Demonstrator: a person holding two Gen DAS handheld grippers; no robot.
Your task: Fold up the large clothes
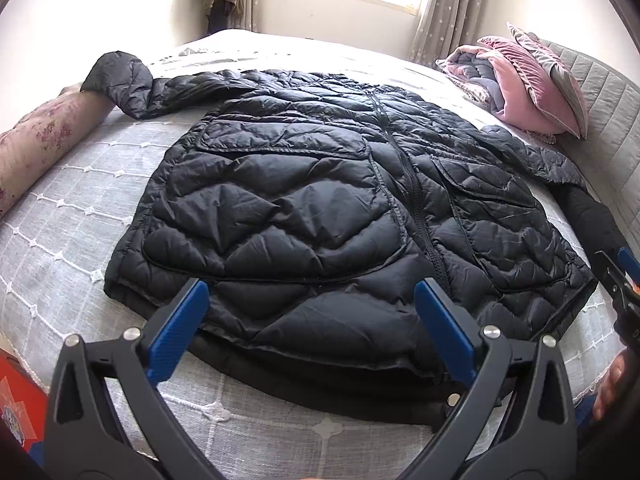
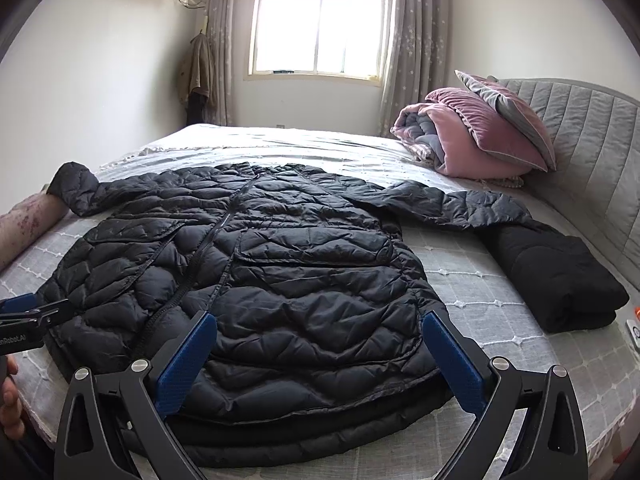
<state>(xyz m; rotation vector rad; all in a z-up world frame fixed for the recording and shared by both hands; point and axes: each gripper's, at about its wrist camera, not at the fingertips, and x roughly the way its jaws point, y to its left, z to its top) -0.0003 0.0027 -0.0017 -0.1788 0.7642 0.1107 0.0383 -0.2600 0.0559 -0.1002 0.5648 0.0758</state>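
A long black quilted puffer jacket (image 1: pixel 320 200) lies flat, front up and zipped, on the grey bed (image 1: pixel 80 208), with both sleeves spread out; it also shows in the right wrist view (image 2: pixel 260 264). Its hem is nearest me. My left gripper (image 1: pixel 312 300) is open, hovering over the left half of the hem. My right gripper (image 2: pixel 320 332) is open, over the right half of the hem. Neither holds anything. The right gripper's edge shows at the right of the left wrist view (image 1: pixel 620 280).
A folded black garment (image 2: pixel 560 280) lies on the bed to the jacket's right. A rolled pink quilt and pillows (image 2: pixel 480 140) sit by the grey headboard (image 2: pixel 592 152). A floral roll (image 1: pixel 36 148) lies along the left edge. A window (image 2: pixel 320 28) is on the far wall.
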